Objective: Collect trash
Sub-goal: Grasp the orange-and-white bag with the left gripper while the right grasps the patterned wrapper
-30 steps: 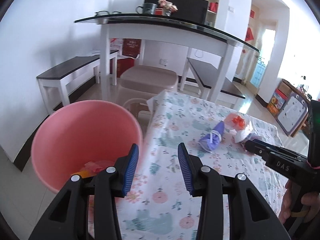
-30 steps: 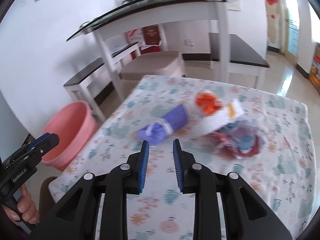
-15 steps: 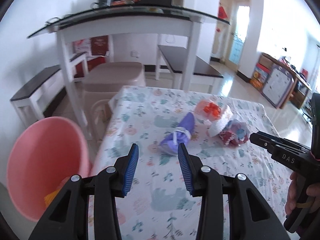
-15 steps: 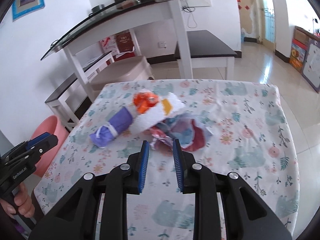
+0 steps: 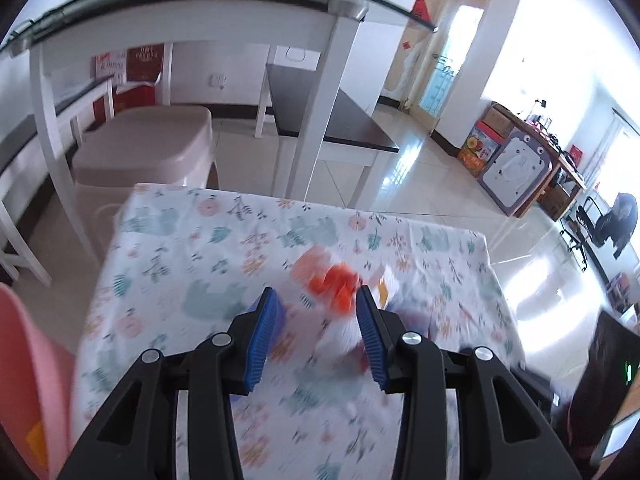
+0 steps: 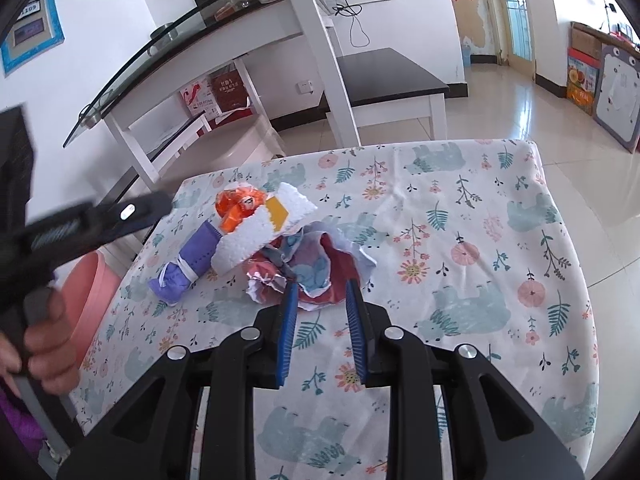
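Trash lies on the floral tablecloth: a purple wrapped bundle, a white foam piece with an orange wrapper on it, and crumpled red and blue paper. My right gripper is open, its tips at the near edge of the crumpled paper. My left gripper is open above the pile, the blurred orange wrapper between its tips; it also shows at left in the right wrist view. A pink bucket stands left of the table.
A white glass-topped table and dark benches stand behind. A beige stool sits by the table's far left corner. The pink bucket is below the table's left edge. Shelves and boxes line the right wall.
My left gripper swung right from over the bucket to above the trash pile. My right gripper advanced to the crumpled paper. Both stayed open.
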`<control>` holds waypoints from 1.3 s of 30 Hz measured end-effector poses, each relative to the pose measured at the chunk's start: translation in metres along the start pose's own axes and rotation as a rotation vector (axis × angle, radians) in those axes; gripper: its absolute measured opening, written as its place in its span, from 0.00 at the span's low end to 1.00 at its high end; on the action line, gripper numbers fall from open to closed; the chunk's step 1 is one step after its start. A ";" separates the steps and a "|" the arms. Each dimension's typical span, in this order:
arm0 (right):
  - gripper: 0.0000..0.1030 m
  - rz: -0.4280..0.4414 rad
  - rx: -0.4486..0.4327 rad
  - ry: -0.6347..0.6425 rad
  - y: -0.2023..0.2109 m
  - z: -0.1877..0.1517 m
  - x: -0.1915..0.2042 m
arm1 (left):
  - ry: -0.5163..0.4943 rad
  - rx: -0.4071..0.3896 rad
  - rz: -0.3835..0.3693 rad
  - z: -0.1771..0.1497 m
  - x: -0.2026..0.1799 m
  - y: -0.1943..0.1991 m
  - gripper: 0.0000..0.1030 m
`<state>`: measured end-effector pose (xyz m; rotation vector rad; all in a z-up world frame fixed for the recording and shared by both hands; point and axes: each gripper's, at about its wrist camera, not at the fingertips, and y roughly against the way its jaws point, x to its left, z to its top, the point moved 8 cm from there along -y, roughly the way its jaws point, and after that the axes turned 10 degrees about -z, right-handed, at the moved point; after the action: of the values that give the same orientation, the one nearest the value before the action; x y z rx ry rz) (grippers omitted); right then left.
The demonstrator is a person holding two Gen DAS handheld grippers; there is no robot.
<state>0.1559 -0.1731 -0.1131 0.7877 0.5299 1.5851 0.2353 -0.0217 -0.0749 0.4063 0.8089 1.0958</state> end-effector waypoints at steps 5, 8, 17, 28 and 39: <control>0.24 0.006 -0.006 0.005 -0.001 0.003 -0.004 | 0.113 0.066 0.008 0.012 0.006 -0.038 0.40; 0.24 0.015 -0.008 0.008 -0.001 0.004 -0.006 | 0.198 0.094 0.005 0.014 0.013 -0.056 0.43; 0.25 0.058 0.026 0.006 -0.014 0.011 -0.008 | 0.232 0.117 0.004 0.007 0.018 -0.076 0.33; 0.37 0.064 0.018 0.088 -0.030 0.030 0.004 | 0.194 0.084 0.002 0.004 0.016 -0.059 0.28; 0.36 0.112 0.118 0.088 -0.053 0.019 0.001 | 0.177 0.069 0.002 -0.001 0.014 -0.045 0.28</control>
<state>0.2052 -0.1646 -0.1385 0.8515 0.6580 1.7102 0.2656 -0.0280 -0.1098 0.3718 1.0051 1.1187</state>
